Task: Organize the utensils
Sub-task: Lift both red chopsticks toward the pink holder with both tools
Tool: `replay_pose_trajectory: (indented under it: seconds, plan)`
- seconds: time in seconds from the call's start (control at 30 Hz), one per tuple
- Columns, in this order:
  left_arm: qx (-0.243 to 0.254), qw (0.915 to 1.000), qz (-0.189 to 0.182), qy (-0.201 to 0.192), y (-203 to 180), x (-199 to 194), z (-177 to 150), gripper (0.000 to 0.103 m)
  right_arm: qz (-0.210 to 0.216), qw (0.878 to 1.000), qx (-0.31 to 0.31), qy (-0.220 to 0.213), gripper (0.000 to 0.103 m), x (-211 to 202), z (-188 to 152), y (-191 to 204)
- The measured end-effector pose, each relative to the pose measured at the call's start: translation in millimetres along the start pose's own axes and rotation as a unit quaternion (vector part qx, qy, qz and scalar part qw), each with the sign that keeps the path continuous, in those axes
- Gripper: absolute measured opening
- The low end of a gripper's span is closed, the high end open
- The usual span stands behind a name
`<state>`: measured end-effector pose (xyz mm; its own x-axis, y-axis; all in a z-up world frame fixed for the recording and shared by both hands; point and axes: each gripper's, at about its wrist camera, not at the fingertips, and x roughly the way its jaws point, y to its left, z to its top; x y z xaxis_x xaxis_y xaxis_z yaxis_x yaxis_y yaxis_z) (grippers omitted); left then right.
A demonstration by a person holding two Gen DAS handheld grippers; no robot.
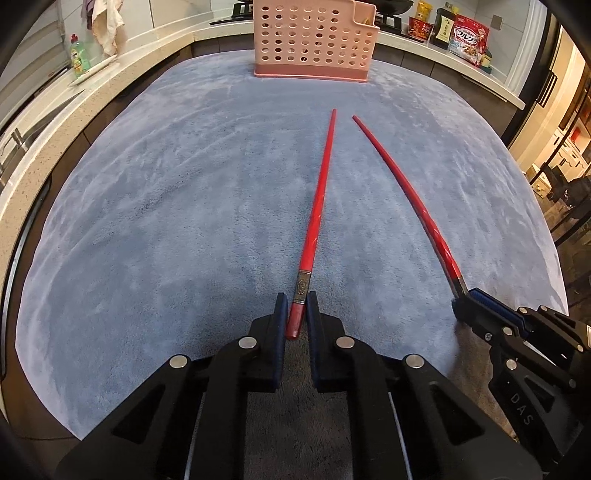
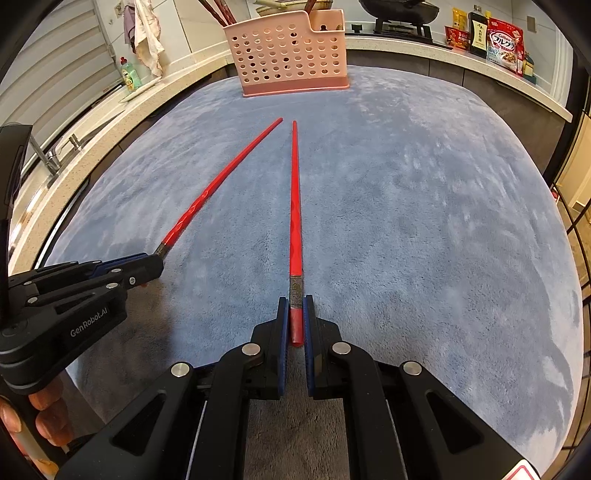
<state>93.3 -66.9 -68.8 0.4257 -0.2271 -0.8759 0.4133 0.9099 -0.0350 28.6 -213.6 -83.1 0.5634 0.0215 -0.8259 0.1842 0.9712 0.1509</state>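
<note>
Two red chopsticks lie on a blue-grey mat [image 1: 147, 221], tips pointing at a pink perforated utensil holder [image 1: 314, 40] at the mat's far edge. My left gripper [image 1: 296, 306] is shut on the thick end of the left chopstick [image 1: 319, 195]. My right gripper [image 2: 296, 310] is shut on the thick end of the right chopstick [image 2: 294, 206]. The right gripper [image 1: 461, 299] and its chopstick [image 1: 406, 184] show at the right of the left wrist view. The left gripper [image 2: 155, 264] and its chopstick [image 2: 221, 177] show at the left of the right wrist view. The holder [image 2: 291, 55] has dark chopsticks in it.
A beige counter [image 1: 55, 122] curves around the mat. A green dish soap bottle [image 1: 79, 55] and a hanging cloth [image 1: 107, 26] are at the left. Food packages [image 1: 467, 40] and a stove with a pan [image 2: 400, 14] are at the back right. A faucet [image 2: 48, 158] is at the left.
</note>
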Motion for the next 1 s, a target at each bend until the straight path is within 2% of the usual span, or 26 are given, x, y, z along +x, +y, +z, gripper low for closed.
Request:
replay_pose_trajectory:
  seconds: [0.3,0.73,1.0]
  plan:
    - [0.009,0.9997,0.007,-0.024,-5,-30,12,0.009,0.009,0.999,0.006,-0.038,0.007,-31,17,-4]
    - [0.007,0.9949,0.005,-0.101,-5,-96,56,0.007,0.023,0.992,0.01,-0.127,0.007,-93,73,-9]
    - [0.01,0.9903,0.004,-0.139,-5,-120,81,0.007,0.037,0.986,0.018,-0.162,0.007,-115,100,-13]
